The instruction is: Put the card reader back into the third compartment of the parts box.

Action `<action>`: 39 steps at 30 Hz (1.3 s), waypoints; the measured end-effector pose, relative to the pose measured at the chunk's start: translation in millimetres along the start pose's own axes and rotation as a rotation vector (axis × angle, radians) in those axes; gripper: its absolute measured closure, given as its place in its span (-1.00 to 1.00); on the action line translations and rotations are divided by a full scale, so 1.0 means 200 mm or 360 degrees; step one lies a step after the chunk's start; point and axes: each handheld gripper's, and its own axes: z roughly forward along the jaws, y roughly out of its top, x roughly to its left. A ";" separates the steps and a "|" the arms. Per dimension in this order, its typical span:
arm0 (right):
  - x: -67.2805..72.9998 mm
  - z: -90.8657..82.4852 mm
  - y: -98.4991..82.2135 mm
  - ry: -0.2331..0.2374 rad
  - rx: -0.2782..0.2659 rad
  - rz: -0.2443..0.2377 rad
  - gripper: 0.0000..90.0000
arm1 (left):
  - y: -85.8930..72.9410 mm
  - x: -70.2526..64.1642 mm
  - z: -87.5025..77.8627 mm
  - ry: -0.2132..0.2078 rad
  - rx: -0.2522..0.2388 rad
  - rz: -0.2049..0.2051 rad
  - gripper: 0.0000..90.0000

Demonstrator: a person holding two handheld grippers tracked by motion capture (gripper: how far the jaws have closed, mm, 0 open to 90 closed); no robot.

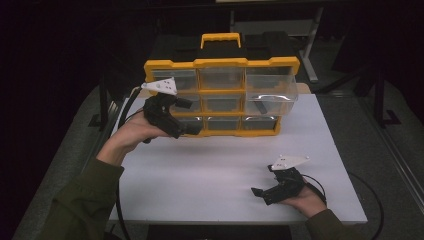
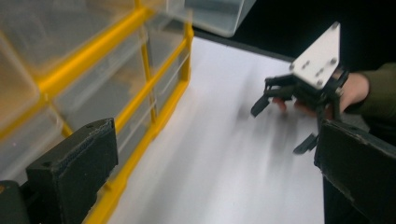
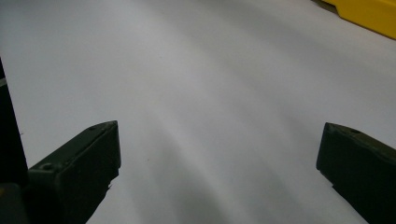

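Note:
A yellow and black organizer with clear drawers stands upright at the back of the white table. On its right side a clear drawer sticks out toward me. My left gripper hovers open just in front of the lower left drawers, holding nothing. In the left gripper view its jaws stand wide apart, with the drawer fronts close on the left. My right gripper rests open near the table's front right, also empty. Bare table lies between its jaws.
The yellow base edge of the organizer sits far off in the right gripper view. My right gripper and its hand appear across the table in the left gripper view. Dark floor and table legs surround the table.

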 end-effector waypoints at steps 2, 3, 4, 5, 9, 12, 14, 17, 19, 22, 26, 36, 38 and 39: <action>0.00 0.00 0.00 0.0001 0.0000 0.0001 -1.00 | -0.05 0.00 0.00 0.0005 -0.0005 -0.0015 -1.00; 0.00 0.00 0.00 -0.0001 -0.0001 0.0002 -1.00 | -0.07 0.00 0.00 0.0012 -0.0008 -0.0023 -1.00; 0.00 0.00 0.00 -0.0002 -0.0001 0.0003 -1.00 | -0.10 -0.01 -0.01 0.0019 -0.0006 -0.0030 -1.00; 0.00 0.00 0.00 -0.0002 -0.0003 0.0002 -1.00 | -0.14 -0.01 -0.01 0.0041 0.0000 -0.0032 -1.00; 0.00 0.00 0.00 -0.0003 0.0001 0.0003 -1.00 | -0.20 -0.01 -0.01 0.0072 0.0008 -0.0041 -1.00; 0.00 0.00 0.00 -0.0002 -0.0004 -0.0004 -1.00 | -0.26 -0.02 -0.02 0.0101 -0.0014 -0.0054 -1.00; 0.00 0.00 0.00 -0.0003 -0.0001 -0.0002 -1.00 | -0.30 -0.03 -0.01 0.0122 -0.0019 -0.0052 -1.00; 0.00 0.00 0.00 -0.0003 0.0002 -0.0002 -1.00 | -0.36 -0.04 -0.01 0.0142 -0.0023 -0.0060 -1.00; 0.00 0.01 0.00 -0.0003 -0.0001 0.0000 -1.00 | -0.40 -0.05 -0.01 0.0162 -0.0022 -0.0063 -1.00; 0.00 0.01 0.00 -0.0005 0.0000 0.0003 -1.00 | -0.46 -0.06 -0.01 0.0183 -0.0033 -0.0073 -1.00; 0.00 0.01 0.00 -0.0006 0.0002 0.0005 -1.00 | -0.55 -0.08 -0.01 0.0218 -0.0040 -0.0093 -1.00; 0.00 0.01 0.00 -0.0009 0.0001 0.0003 -1.00 | -0.80 -0.10 -0.04 0.0275 -0.0092 -0.0178 -1.00; 0.00 0.01 0.00 -0.0011 0.0002 0.0004 -1.00 | -0.84 -0.11 -0.04 0.0300 -0.0079 -0.0185 -1.00; 0.00 0.01 0.00 -0.0013 0.0001 0.0005 -1.00 | -0.86 -0.11 -0.05 0.0317 -0.0070 -0.0192 -1.00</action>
